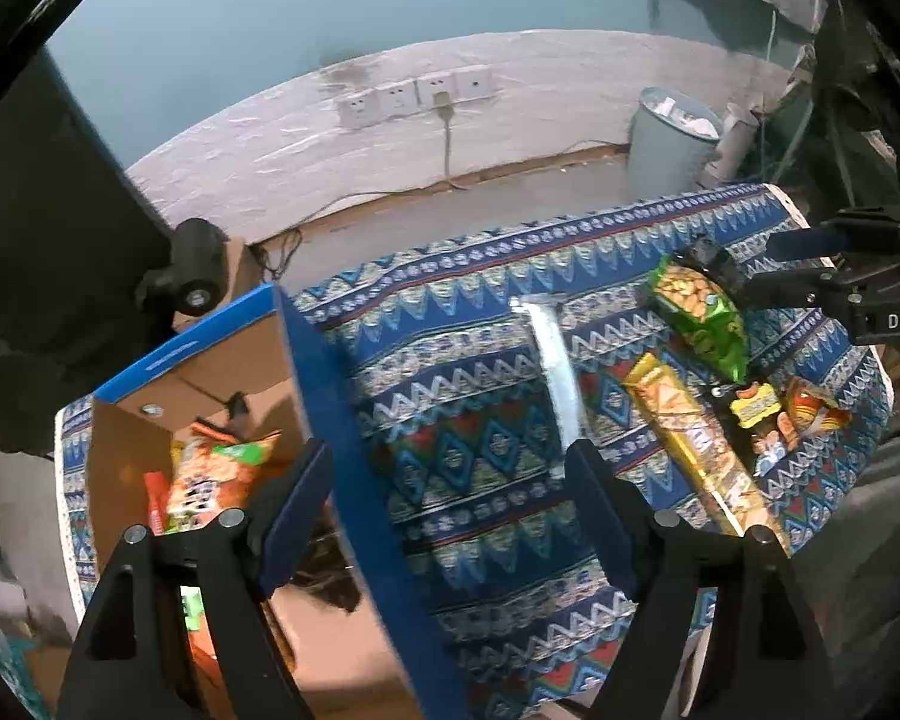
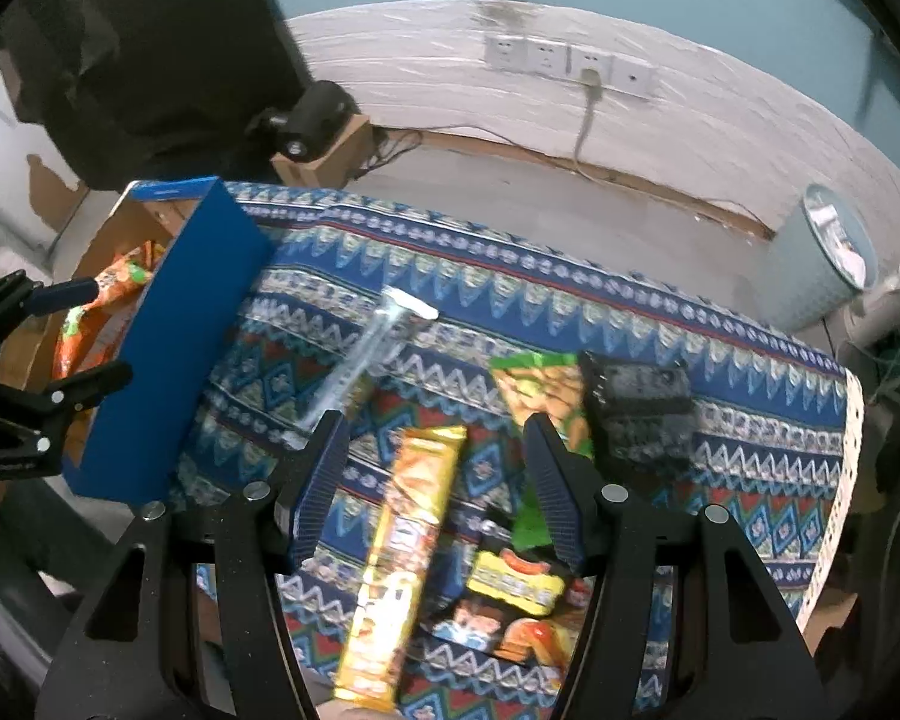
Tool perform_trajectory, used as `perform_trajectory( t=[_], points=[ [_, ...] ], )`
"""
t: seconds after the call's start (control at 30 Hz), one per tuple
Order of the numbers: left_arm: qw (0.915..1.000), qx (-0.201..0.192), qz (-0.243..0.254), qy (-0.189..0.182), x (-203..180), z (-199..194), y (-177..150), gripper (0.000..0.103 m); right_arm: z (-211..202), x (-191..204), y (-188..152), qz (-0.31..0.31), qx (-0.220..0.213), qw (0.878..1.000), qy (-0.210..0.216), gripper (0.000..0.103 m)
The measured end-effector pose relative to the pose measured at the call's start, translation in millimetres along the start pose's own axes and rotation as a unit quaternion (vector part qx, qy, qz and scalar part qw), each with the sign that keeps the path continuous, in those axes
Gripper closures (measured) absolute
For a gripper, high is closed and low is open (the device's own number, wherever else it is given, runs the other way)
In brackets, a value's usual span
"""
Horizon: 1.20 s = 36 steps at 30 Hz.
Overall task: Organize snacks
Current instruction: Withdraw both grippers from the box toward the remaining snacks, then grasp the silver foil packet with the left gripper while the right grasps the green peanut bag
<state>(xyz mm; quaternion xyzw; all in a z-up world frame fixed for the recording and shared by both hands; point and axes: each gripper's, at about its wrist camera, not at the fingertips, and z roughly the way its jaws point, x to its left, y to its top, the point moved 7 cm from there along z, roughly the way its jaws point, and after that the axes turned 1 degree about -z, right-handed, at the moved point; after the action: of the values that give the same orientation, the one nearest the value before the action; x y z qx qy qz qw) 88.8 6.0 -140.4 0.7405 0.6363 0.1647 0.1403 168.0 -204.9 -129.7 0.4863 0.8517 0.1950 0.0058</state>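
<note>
An orange packet (image 1: pixel 210 480) already lies in the box (image 1: pixel 306 396); yellow bar (image 2: pixel 402 552), green bag (image 2: pixel 540 396) and others wait on the desk (image 2: pixel 720 420). Both grippers, left gripper (image 1: pixel 450 510) and right gripper (image 2: pixel 432 480), have fingers released, empty.

Box (image 2: pixel 168 354) at table's (image 2: pixel 660 324) left end, snack packets (image 2: pixel 402 546) at right, one bag (image 1: pixel 210 474) inside box

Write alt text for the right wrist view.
The right gripper, jaws open and empty, hangs over a long yellow snack pack on a patterned blue tablecloth. More packets lie to its right; a blue cardboard box holding an orange bag stands at left.
</note>
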Motion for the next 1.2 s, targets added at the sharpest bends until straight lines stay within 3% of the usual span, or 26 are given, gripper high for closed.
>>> perform_trajectory(
  t=[0.47,1.07,1.2],
  points=[
    [0.9986,0.042,0.022,-0.024,-50,45,32,0.023,37,-50,-19,0.049,0.039,0.998,0.004,0.038],
    [0.9951,0.096,-0.007,-0.023,-43,123,32,0.023,101,-58,-27,0.035,0.086,0.996,-0.013,0.038],
    [0.9943,0.103,-0.007,-0.026,-44,134,31,0.022,113,-56,-29,0.022,0.096,0.995,-0.022,0.051]
  ],
)
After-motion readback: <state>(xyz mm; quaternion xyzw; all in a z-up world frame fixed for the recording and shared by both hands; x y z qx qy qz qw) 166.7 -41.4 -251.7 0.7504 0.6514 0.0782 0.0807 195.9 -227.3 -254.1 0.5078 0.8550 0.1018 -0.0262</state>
